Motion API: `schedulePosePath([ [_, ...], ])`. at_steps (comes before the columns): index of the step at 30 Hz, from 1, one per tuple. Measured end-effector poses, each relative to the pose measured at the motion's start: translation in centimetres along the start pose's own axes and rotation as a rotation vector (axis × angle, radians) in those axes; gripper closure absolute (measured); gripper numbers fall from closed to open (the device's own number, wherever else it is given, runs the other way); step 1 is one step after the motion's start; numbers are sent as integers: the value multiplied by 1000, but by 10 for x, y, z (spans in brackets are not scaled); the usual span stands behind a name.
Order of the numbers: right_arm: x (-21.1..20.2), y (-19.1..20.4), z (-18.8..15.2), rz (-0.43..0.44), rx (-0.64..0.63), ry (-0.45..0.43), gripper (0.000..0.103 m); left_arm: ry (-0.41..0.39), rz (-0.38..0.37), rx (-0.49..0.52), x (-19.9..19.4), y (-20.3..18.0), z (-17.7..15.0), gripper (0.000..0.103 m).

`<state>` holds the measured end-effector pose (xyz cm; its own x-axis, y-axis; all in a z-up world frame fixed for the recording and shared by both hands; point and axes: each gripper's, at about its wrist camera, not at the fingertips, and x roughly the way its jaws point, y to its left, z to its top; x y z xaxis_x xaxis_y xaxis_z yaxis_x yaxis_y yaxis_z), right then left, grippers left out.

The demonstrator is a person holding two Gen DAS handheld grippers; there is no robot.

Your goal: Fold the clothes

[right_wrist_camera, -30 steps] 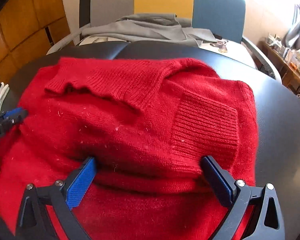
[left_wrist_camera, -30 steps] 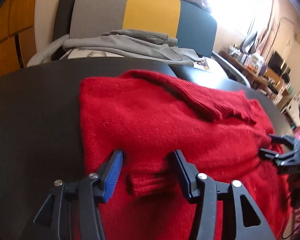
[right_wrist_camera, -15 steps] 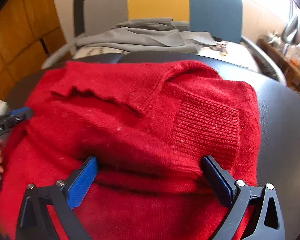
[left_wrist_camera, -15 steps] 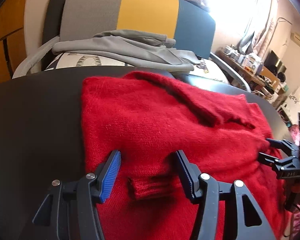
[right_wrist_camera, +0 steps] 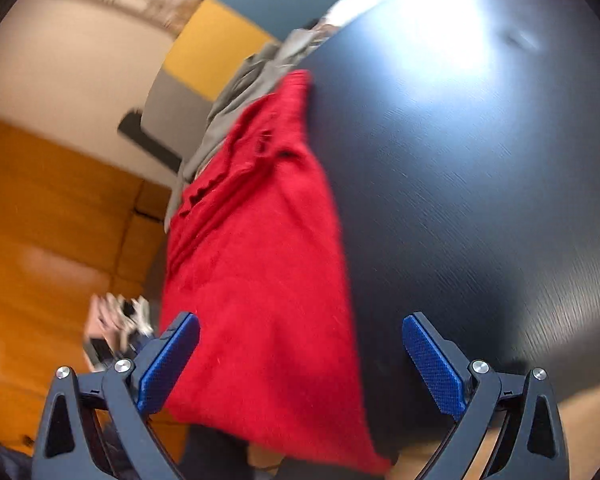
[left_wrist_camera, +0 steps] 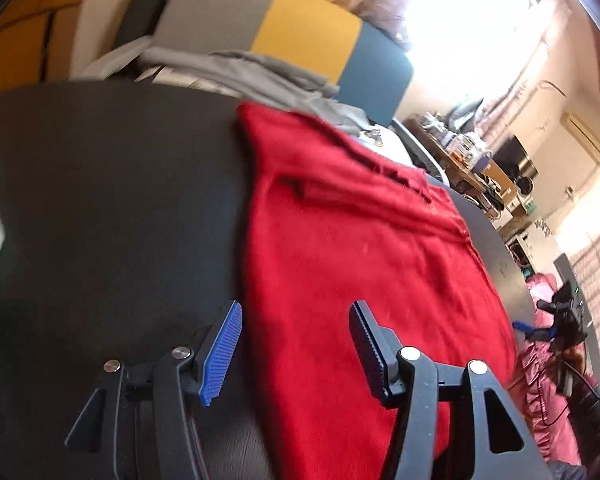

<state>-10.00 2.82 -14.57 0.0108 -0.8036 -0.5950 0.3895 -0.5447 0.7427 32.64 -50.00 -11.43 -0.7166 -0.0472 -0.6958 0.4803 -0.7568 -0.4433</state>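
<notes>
A red knitted sweater [left_wrist_camera: 352, 248] lies folded into a long strip on the dark table [left_wrist_camera: 112, 200]. My left gripper [left_wrist_camera: 296, 344] is open, its fingers straddling the near left edge of the sweater without holding it. In the right wrist view the same red sweater [right_wrist_camera: 260, 264] runs from the near table edge toward the chair. My right gripper [right_wrist_camera: 300, 360] is open above the near end of the sweater and the dark table [right_wrist_camera: 480, 184], with nothing between its fingers. The right gripper also shows small at the far right of the left wrist view, past the table edge.
A chair [left_wrist_camera: 300, 36] with grey, yellow and blue back panels stands behind the table, grey clothing [left_wrist_camera: 252, 68] draped on its seat. Orange wood panelling [right_wrist_camera: 48, 216] lines the left wall. Cluttered shelves [left_wrist_camera: 480, 160] stand at the right. Pink fabric [left_wrist_camera: 548, 380] lies beyond the table's right edge.
Both grippers have pulled back from the sweater and swung outward, the left to the left edge, the right tilting hard to the right. The views are blurred by motion. The sweater now looks narrower.
</notes>
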Motion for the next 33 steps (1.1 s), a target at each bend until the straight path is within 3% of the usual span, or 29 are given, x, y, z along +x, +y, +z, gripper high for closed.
schedulePosePath([
  [2,-4,-12,-11,89,49,-20,0,17,11,-43,-7,9,-17,46],
  [5,7,-11,-24,195,61,22,0,45,10,-101,-14,19,-36,46],
  [9,24,5,-33,245,14,53,0,45,-43,-139,-27,24,-60,46],
  [11,33,15,-37,230,-34,83,4,54,-80,-140,-30,23,-67,46],
  [14,47,24,-41,191,-76,139,36,69,-120,-122,-30,17,-75,46],
  [16,55,23,-45,154,-80,168,73,78,-132,-87,-26,7,-79,46],
  [18,62,17,-49,136,-68,184,84,84,-143,-63,-22,-1,-81,46],
  [23,65,9,-51,170,-46,186,84,82,-156,-39,-13,-19,-84,46],
  [26,61,13,-54,164,-88,180,83,88,-153,-75,-11,-19,-82,47],
  [28,60,18,-56,145,-132,178,83,102,-130,-122,-8,-14,-79,67],
  [29,59,21,-57,131,-156,179,83,112,-109,-150,-5,-10,-77,98],
  [33,60,36,-56,61,-206,200,83,137,-123,-216,0,-1,-74,96],
])
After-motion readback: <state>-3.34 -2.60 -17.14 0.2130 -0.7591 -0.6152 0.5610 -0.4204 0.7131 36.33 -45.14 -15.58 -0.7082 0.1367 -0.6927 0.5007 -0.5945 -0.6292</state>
